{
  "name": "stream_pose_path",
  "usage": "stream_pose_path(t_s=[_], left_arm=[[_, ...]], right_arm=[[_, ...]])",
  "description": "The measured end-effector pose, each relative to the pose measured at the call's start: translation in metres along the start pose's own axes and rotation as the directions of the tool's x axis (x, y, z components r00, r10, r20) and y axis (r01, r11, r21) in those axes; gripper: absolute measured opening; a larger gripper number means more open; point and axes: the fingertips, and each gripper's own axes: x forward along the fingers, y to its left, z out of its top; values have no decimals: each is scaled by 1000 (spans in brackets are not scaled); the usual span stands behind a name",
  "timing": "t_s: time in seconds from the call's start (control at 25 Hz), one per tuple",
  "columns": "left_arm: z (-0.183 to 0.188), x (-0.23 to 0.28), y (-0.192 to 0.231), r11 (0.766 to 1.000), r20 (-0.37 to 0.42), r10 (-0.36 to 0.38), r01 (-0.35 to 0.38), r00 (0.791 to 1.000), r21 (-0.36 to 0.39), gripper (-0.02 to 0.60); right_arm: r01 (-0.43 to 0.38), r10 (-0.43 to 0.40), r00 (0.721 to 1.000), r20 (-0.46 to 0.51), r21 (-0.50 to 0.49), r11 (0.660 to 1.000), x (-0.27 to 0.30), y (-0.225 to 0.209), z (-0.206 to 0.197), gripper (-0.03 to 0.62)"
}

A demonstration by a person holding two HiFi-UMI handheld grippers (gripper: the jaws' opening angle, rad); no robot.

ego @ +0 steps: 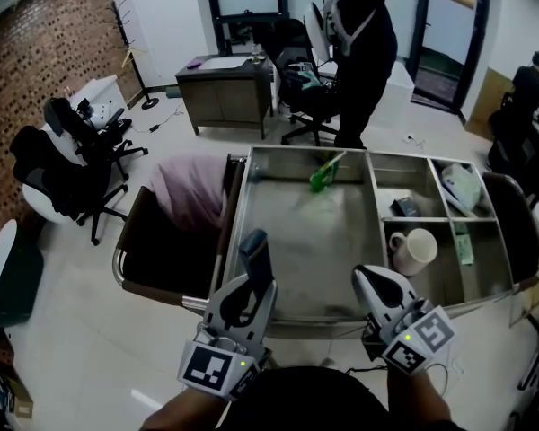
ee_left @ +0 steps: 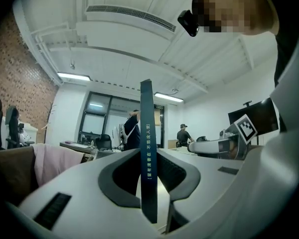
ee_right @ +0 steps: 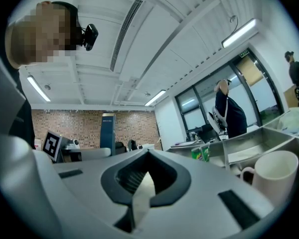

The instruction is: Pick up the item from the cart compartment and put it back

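Observation:
My left gripper (ego: pixel 254 281) is shut on a thin dark blue box (ego: pixel 254 253) and holds it upright, above the near rim of the steel cart (ego: pixel 296 314). In the left gripper view the box (ee_left: pixel 148 153) stands on edge between the jaws, with a line of print down its spine. My right gripper (ego: pixel 370 282) hangs shut beside it, with nothing in it, over the cart's front edge near the mug compartment. The right gripper view shows the blue box (ee_right: pixel 107 130) off to the left.
The cart's large compartment holds a green bottle (ego: pixel 323 174). The right compartments hold a white mug (ego: pixel 415 250), a dark small item (ego: pixel 404 207), a white bag (ego: pixel 460 187) and a green packet (ego: pixel 464 243). A person (ego: pixel 364 52) stands behind the cart. A pink cloth (ego: pixel 189 191) drapes a chair to the left.

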Motion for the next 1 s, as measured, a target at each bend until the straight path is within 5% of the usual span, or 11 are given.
stream_pose_path(t_s=[0.84, 1.0], left_arm=[[-4, 7, -21, 996, -24, -64, 65, 998, 53, 77], [-4, 7, -17, 997, -26, -54, 55, 998, 55, 77]], right_arm=[[25, -24, 999, 25, -60, 998, -5, -1, 2, 20], [36, -36, 999, 20, 0, 999, -7, -6, 0, 20]])
